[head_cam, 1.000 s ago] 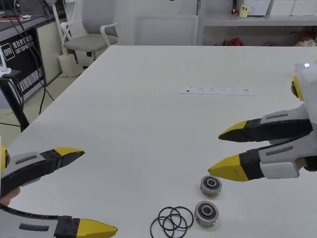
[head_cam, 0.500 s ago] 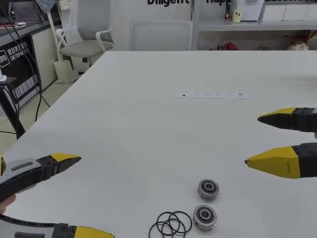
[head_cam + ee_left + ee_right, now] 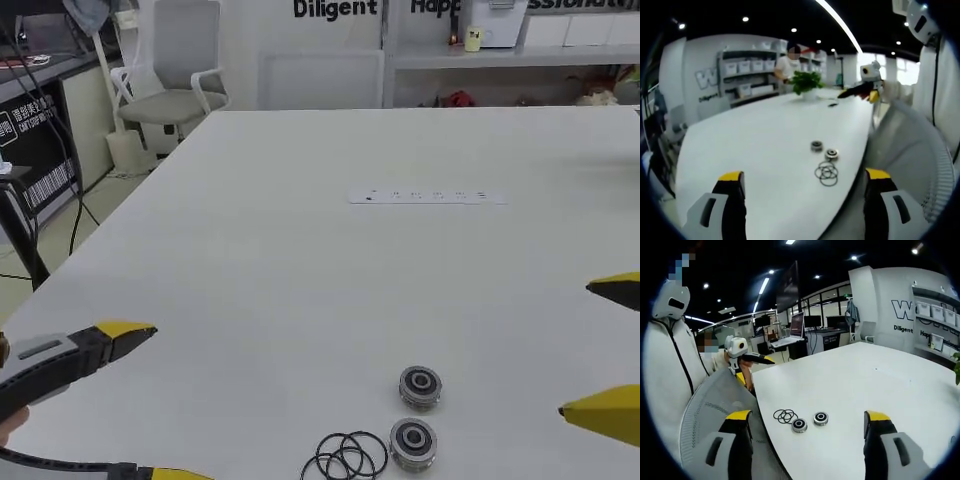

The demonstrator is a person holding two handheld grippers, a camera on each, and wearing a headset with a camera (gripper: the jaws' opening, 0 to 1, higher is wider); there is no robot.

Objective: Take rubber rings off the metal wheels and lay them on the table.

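I hold left gripper (image 3: 175, 403) low at the near left, jaws wide apart, empty | right gripper (image 3: 576, 348) at the right, wide apart too | metal wheels (image 3: 420, 384) side by side on white table (image 3: 300, 250), rubber rings (image 3: 350, 456) piled just beside them | chair (image 3: 175, 85), shelves (image 3: 500, 58) behind

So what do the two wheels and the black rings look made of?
The wheels look like metal: silvery, shiny rims around dark centres. The rings look like rubber, though plastic is possible: thin, matte black loops lying overlapped on the table.
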